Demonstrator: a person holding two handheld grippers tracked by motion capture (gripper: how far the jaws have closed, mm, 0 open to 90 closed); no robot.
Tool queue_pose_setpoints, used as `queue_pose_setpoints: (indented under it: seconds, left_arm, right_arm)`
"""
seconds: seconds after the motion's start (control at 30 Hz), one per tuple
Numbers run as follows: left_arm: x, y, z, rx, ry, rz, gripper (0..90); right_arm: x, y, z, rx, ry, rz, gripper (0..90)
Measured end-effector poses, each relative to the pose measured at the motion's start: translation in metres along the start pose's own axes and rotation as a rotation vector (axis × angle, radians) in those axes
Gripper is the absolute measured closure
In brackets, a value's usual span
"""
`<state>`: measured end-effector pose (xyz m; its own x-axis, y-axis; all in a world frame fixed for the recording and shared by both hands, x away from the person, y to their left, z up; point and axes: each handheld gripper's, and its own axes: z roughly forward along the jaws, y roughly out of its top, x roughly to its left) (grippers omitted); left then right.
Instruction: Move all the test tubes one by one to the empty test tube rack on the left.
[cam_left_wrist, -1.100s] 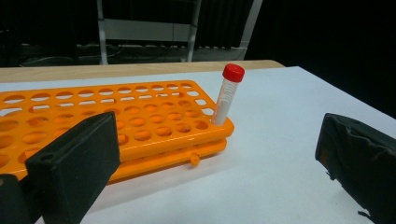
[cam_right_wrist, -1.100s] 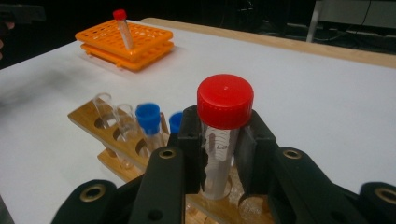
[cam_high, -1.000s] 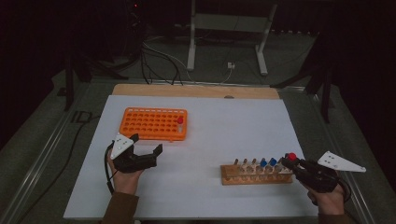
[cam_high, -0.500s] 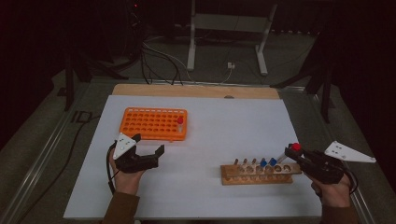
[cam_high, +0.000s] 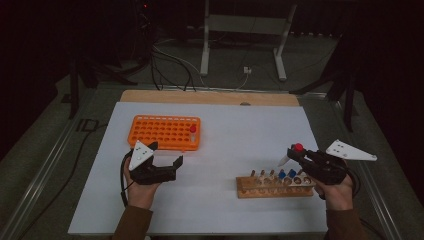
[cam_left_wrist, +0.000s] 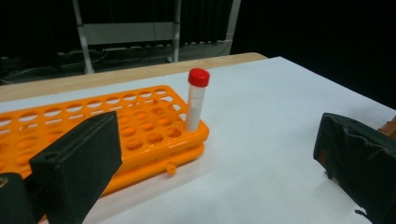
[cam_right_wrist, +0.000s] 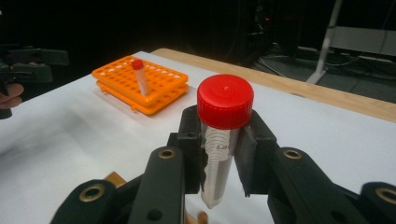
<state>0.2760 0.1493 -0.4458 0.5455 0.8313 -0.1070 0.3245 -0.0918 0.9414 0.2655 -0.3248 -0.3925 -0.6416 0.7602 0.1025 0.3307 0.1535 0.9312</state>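
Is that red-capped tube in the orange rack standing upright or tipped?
Roughly upright: the red-capped tube stands in a corner hole of the orange rack, leaning slightly.

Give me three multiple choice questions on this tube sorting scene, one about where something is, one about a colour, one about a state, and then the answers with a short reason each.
1. Where does the tube already placed in the orange rack stand?
A. at the rack's right end
B. in the rack's middle
C. at its left end

2. What colour is the cap of the tube held by the right gripper?
A. blue
B. white
C. red

3. How does the left gripper stand?
A. shut on a tube
B. open, holding nothing
C. shut on the rack

Answers:
1 A: in the high view the tube stands by the rack's right edge.
2 C: the right gripper view shows a red cap above the jaws.
3 B: the left gripper view shows its jaws wide apart with nothing between them.
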Motion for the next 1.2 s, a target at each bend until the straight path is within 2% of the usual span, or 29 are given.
queue_pose_setpoints:
  seconds: [0.17,0.63,0.73,0.97,1.2]
  left_arm:
    - [-0.007,0.005,0.004,-0.002,-0.024,0.006,1.3]
    - [-0.027,0.014,0.018,-0.004,-0.086,0.024,1.4]
    - [-0.033,0.016,0.021,-0.004,-0.104,0.037,1.4]
    - [-0.049,0.021,0.030,-0.009,-0.176,0.064,1.4]
    - [-0.066,0.024,0.042,-0.005,-0.220,0.109,2.1]
  right_arm:
    - [0.008,0.005,0.017,0.015,0.026,-0.011,73.5]
    - [0.027,0.012,0.047,0.034,0.068,-0.028,73.4]
    - [0.032,0.013,0.054,0.037,0.078,-0.026,73.4]
    - [0.042,0.014,0.064,0.046,0.104,-0.034,73.4]
    - [0.056,0.017,0.077,0.062,0.129,-0.049,73.4]
